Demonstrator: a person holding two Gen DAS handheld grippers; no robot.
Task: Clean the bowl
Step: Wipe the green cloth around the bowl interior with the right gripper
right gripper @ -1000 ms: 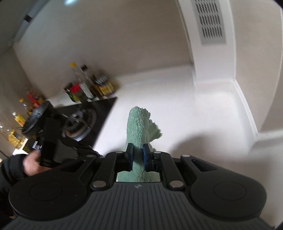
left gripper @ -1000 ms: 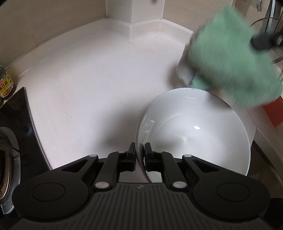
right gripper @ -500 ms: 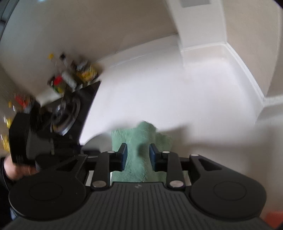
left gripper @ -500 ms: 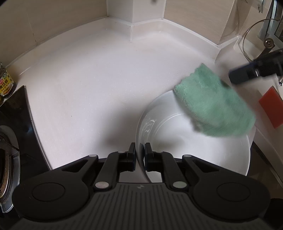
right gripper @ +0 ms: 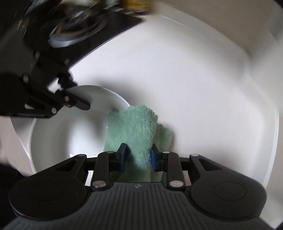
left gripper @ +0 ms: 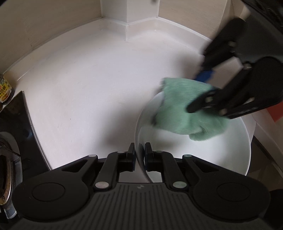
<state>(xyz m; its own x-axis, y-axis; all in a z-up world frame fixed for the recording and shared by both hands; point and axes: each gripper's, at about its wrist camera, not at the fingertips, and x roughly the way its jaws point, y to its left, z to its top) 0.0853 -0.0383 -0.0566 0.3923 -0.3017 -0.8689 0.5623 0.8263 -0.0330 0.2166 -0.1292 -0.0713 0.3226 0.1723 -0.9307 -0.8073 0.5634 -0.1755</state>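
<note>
Left tool (left gripper: pixel 140 153) is pinching the bowl (left gripper: pixel 221 152) rim, right tool (right gripper: pixel 138 156) is clamping the green cloth (right gripper: pixel 132 129), wiping's just starting; next it probably needs scrubbing round inside.

I see a smooth white countertop (left gripper: pixel 92 85) filling most of my left wrist view, with a raised white backsplash lip (left gripper: pixel 58 38) curving along its far edge. Above that runs a beige wall (left gripper: pixel 44 19), broken at the corner by a square white column (left gripper: pixel 129 12) that juts out onto the counter. At the left edge sits a glossy black glass hob (left gripper: pixel 19 116) with a round metal burner (left gripper: pixel 7 168), and a jar with a yellow and red label (left gripper: pixel 4 88) stands just behind it. Soft, even light washes the counter. The right wrist view is too blurred for room detail.
</note>
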